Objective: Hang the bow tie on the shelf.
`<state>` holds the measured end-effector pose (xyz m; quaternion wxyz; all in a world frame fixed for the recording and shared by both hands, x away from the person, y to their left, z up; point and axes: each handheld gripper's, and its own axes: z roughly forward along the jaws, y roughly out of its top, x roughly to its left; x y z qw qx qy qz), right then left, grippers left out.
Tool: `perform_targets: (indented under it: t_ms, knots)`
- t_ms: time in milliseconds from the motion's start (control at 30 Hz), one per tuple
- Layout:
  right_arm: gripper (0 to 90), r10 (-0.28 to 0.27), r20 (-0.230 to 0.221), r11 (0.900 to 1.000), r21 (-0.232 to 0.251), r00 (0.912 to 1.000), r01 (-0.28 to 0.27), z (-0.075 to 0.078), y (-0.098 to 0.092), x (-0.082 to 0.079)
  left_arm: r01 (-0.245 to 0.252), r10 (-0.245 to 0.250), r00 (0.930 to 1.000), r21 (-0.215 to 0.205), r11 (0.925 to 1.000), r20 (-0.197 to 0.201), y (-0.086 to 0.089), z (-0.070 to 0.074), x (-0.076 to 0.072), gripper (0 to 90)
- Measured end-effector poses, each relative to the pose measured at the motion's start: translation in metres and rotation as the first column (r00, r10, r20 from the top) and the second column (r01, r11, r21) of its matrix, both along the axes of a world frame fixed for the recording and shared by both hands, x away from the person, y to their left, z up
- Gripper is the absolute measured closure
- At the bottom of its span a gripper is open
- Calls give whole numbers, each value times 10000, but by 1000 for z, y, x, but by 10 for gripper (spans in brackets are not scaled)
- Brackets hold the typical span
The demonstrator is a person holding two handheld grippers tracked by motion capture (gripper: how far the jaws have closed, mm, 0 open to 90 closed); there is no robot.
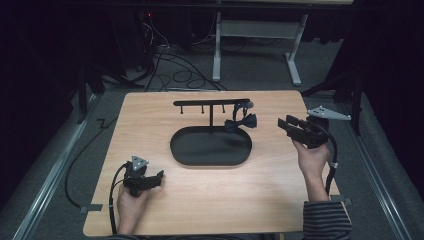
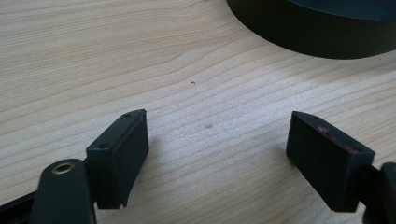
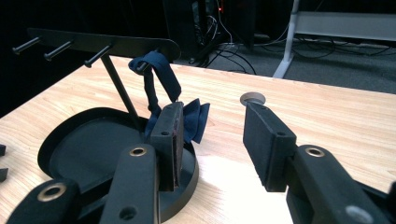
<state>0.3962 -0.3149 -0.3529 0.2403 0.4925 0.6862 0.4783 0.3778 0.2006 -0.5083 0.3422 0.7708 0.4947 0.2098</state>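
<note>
A black rack (image 1: 210, 103) with several pegs stands on a black oval tray (image 1: 210, 150). From its right-hand peg a dark blue bow tie (image 1: 240, 123) hangs by its strap over the tray's right rim. My right gripper (image 1: 283, 125) is held above the table just right of the bow tie, open and empty. In the right gripper view the bow tie (image 3: 195, 120) shows just past the left jaw of the right gripper (image 3: 212, 121), under the rack (image 3: 102, 44). My left gripper (image 1: 160, 176) rests low at the front left, open. The left gripper (image 2: 219, 128) has bare wood between its jaws.
The wooden table (image 1: 200, 200) ends close behind both hands. The tray's wall (image 2: 317, 32) lies just ahead of the left gripper. A small round hole (image 3: 252, 98) sits in the tabletop past the right jaw. Cables and white desk legs (image 1: 217, 55) lie on the floor beyond.
</note>
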Motion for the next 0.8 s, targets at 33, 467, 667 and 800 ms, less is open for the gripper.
perform_targets:
  t_ms: [33,467,667,800]
  knots:
    - [596,-24,-4,10000,49,10000,24,0,-1,-2,-1,1,10000,0,10000,0,0,0,0,215]
    - [605,-289,20,9995,147,9996,289,-10,-14,-18,1,-1,10000,4,10000,2,0,0,0,215]
    - [605,-312,-30,9993,213,9995,312,-16,-18,-24,0,0,10000,3,10000,3,0,0,0,215]
    - [604,-310,-55,9992,254,9995,311,-17,-20,-28,0,0,10000,6,10000,2,0,0,0,215]
